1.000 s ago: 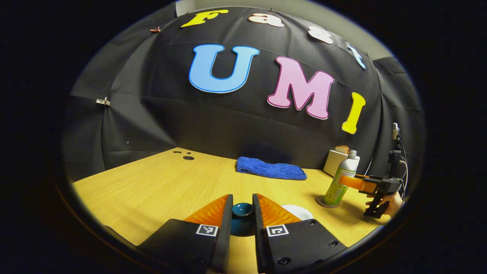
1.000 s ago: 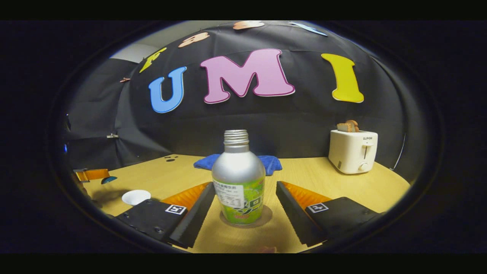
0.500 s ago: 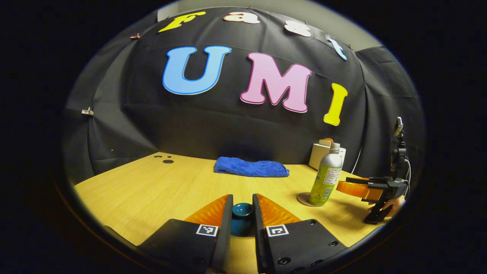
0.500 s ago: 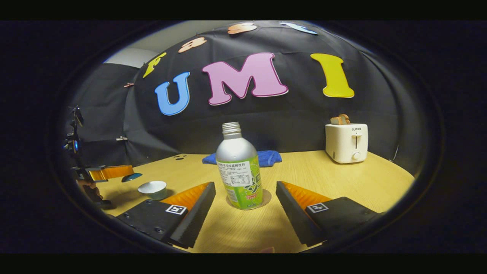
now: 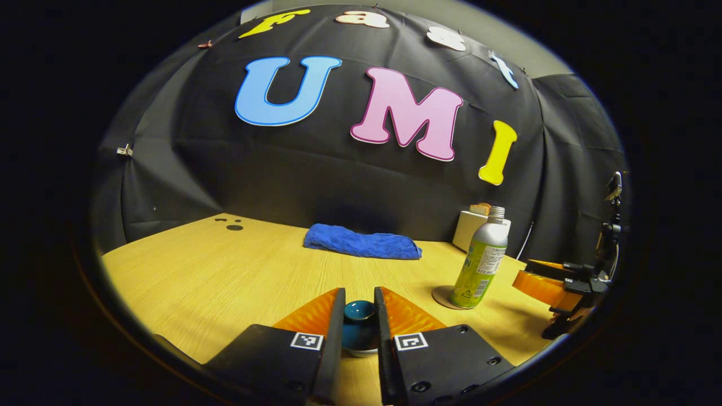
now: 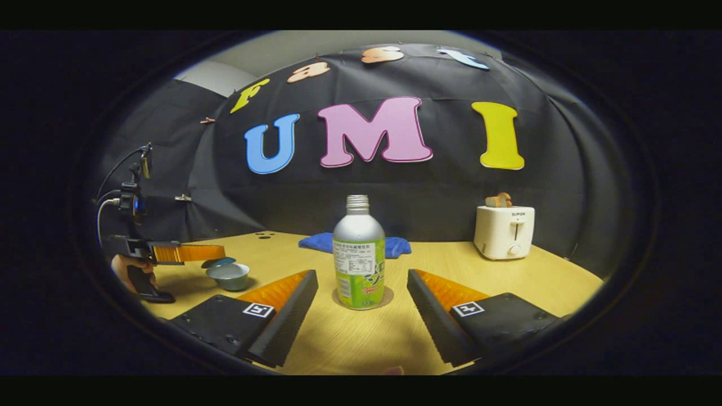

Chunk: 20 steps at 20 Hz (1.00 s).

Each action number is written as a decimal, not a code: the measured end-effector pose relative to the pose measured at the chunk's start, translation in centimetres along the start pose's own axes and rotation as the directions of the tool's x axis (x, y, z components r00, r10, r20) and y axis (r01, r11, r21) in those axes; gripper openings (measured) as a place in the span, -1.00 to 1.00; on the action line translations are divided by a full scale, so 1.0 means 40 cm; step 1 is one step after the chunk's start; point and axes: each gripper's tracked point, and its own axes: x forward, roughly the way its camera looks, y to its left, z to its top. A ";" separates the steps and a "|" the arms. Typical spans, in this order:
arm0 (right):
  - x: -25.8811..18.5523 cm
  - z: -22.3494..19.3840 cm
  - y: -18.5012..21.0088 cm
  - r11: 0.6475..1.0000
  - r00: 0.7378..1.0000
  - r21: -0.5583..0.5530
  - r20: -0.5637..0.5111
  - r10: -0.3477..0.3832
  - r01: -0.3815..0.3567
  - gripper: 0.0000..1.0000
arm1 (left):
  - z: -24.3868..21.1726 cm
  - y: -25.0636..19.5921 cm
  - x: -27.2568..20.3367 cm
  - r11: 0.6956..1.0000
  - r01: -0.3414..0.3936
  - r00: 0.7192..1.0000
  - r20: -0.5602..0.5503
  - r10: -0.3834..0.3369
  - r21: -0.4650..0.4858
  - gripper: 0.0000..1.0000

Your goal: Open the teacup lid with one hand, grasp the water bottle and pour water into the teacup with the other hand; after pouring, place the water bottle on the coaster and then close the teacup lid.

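— So why does the left gripper [image 6: 217, 253] hover its clamped lid [image 6: 219, 262] over the teacup [image 6: 228, 276]?
— To close it; the bottle [image 6: 359, 262] stands on its coaster [image 6: 386, 298], right gripper [image 6: 361, 310] apart, clear.

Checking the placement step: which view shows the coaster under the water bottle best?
The right gripper view: the coaster rings the upright water bottle, centred between that gripper's open fingers. The left gripper view shows the coaster off to the side, partly behind the bottle.

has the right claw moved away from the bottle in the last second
Yes. The right claw has backed away: the bottle on its coaster now stands beyond the fingertips instead of between them.
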 end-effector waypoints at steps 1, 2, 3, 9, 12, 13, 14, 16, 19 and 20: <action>-0.003 -0.001 0.000 1.000 1.000 -0.001 0.000 -0.001 0.001 0.96 | -0.007 -0.009 0.008 1.000 0.003 1.000 -0.008 -0.003 0.011 -0.36; -0.002 -0.002 -0.002 1.000 1.000 0.000 0.000 -0.002 0.002 0.96 | -0.015 -0.018 0.015 1.000 0.007 1.000 -0.018 -0.007 0.017 -0.36; -0.002 -0.002 -0.002 1.000 1.000 -0.001 0.000 -0.003 0.003 0.97 | -0.018 -0.026 0.020 1.000 0.006 1.000 -0.025 -0.005 0.022 -0.37; -0.006 -0.002 0.003 1.000 1.000 0.001 -0.001 0.013 -0.013 0.96 | -0.035 -0.037 0.021 0.996 -0.033 0.998 -0.049 0.038 0.086 -0.36; -0.005 -0.002 0.002 1.000 1.000 0.001 -0.001 0.014 -0.014 0.96 | -0.035 -0.033 0.021 0.994 -0.041 0.997 -0.053 0.047 0.104 -0.36; -0.006 -0.001 0.003 1.000 1.000 0.001 -0.001 0.014 -0.014 0.97 | -0.037 -0.032 0.022 0.993 -0.045 0.997 -0.053 0.051 0.107 -0.36; -0.006 -0.001 0.002 1.000 1.000 0.001 -0.001 0.014 -0.014 0.96 | -0.037 -0.029 0.022 0.993 -0.052 0.997 -0.053 0.058 0.110 -0.36; -0.006 -0.002 0.002 1.000 1.000 0.001 -0.001 0.014 -0.014 0.96 | -0.039 -0.024 0.026 0.991 -0.058 0.996 -0.056 0.065 0.117 -0.36; -0.007 -0.001 0.003 1.000 1.000 0.002 -0.002 0.014 -0.014 0.96 | -0.044 -0.029 0.029 0.990 -0.057 0.996 -0.064 0.066 0.131 -0.36; -0.007 -0.001 0.003 1.000 1.000 0.002 -0.001 0.014 -0.014 0.96 | -0.046 -0.031 0.031 0.989 -0.057 0.995 -0.069 0.067 0.137 -0.30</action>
